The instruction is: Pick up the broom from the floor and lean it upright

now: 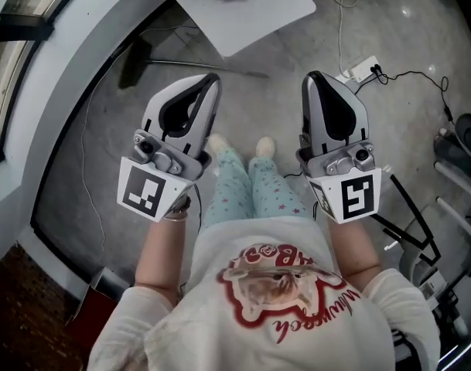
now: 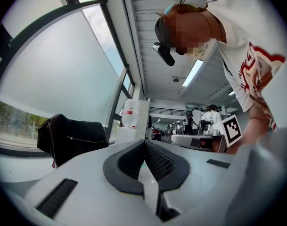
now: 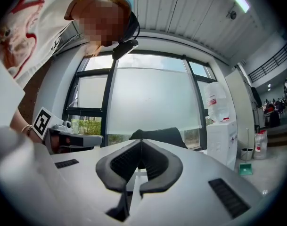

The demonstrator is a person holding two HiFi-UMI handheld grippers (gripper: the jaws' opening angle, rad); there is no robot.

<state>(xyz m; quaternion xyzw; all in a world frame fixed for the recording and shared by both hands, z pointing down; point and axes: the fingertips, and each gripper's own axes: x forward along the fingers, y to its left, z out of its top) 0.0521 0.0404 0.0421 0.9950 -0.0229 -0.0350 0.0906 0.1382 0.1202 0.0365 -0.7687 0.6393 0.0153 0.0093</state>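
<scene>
On the floor (image 1: 421,45) ahead of my feet (image 1: 218,142) – broom (image 1: 132,62) lying flat. The dark brush head is at the left by the curved wall base, and the thin handle runs right, just below the near edge of the white table (image 1: 258,14).

Left tongs (image 1: 212,79) are fully closed with nothing between the pads. The left gripper view confirms it (image 2: 144,142). It points out level at a dark jacket (image 2: 70,135) on the sill and a water dispenser (image 2: 129,121).

Right tongs (image 1: 312,77) are the same – pads together and empty (image 3: 141,142), facing the window (image 3: 152,98).

From the head view both tongs are held side by side above my legs. Neither one is touching the broom. The left tip sits closest to the handle in the picture, but clear of it. A power strip (image 1: 364,69) with cables lies off to the right of the right tongs.
</scene>
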